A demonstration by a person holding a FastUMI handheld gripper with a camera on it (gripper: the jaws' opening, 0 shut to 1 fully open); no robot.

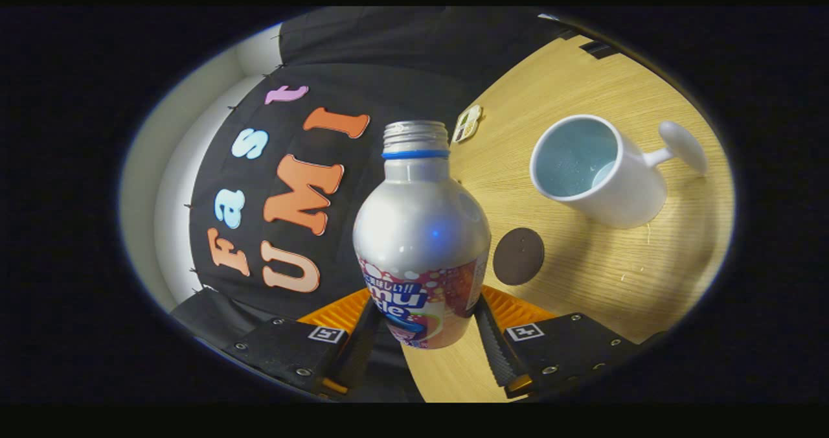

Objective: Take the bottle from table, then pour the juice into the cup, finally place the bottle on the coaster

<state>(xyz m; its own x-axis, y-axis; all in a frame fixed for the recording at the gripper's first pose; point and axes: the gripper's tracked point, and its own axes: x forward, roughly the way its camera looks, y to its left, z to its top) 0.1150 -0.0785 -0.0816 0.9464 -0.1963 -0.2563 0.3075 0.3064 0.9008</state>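
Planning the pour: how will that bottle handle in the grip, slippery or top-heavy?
Probably slippery: the bottle is smooth, shiny metal, though the hand-held gripper presses both fingers on its labelled lower body. Held low, its tall neck may swing. The cap is off, so tilting could spill.

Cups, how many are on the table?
1. The white cup stands on the wooden table, beyond the dark round coaster, beside the bottle held by the gripper.

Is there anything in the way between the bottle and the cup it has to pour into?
No. The gripper is shut on the bottle, cap off, and only bare table lies between it and the white cup. The dark round coaster sits on the table beside the bottle, short of the cup.
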